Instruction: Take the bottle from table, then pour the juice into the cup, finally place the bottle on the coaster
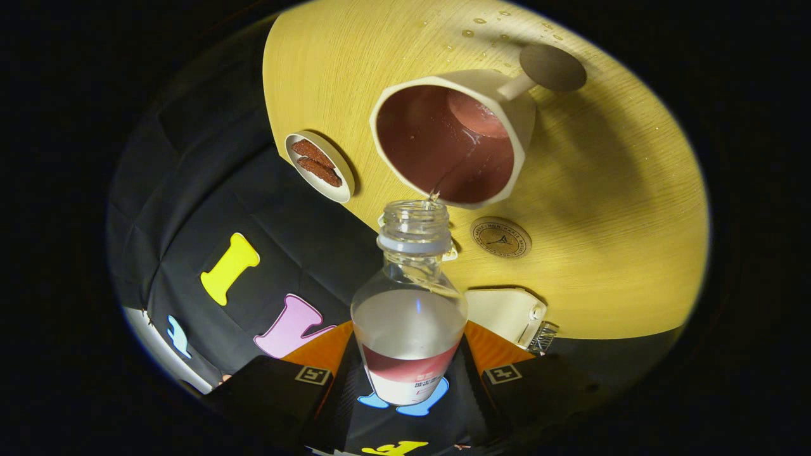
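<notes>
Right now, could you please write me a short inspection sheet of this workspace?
Surface: round wooden table, water droplets near its far edge.
Job's things: clear bottle tilted, open mouth at the cup's rim, thin stream running in; cup with dark interior, liquid pooled inside; round coaster bare, beside the bottle neck.
Clutter: small dish with two brown pieces; dark round disc behind the cup; pale object at the table's near edge.
Gripper: gripper with fingers closed on the bottle's lower body.
Cables: nothing seen.
Surroundings: black cloth wall.
</notes>
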A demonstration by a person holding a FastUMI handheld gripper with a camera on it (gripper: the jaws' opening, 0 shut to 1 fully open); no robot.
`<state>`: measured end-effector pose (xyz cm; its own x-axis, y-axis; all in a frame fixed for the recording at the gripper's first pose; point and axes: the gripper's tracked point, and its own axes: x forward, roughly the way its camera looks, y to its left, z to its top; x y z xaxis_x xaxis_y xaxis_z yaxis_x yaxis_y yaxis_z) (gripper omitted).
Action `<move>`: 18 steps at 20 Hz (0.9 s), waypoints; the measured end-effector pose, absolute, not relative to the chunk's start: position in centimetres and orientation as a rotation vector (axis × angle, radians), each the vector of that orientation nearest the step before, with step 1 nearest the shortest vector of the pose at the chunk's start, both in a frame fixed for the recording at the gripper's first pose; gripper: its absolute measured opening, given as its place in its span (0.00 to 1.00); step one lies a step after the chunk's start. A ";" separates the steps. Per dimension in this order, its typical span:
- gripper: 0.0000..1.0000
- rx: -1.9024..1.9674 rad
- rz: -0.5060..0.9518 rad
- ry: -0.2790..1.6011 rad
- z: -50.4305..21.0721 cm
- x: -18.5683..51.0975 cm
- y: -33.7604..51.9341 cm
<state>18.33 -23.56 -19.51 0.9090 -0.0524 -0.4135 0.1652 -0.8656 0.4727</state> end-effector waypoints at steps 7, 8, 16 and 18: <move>0.73 2.624 -0.569 0.071 -18.2 18.3 -24.3; 0.73 2.628 -0.572 0.084 -18.1 18.4 -24.2; 0.73 2.724 -0.575 0.076 -17.1 18.7 -24.9; 0.73 2.734 -0.579 0.074 -17.1 18.7 -25.1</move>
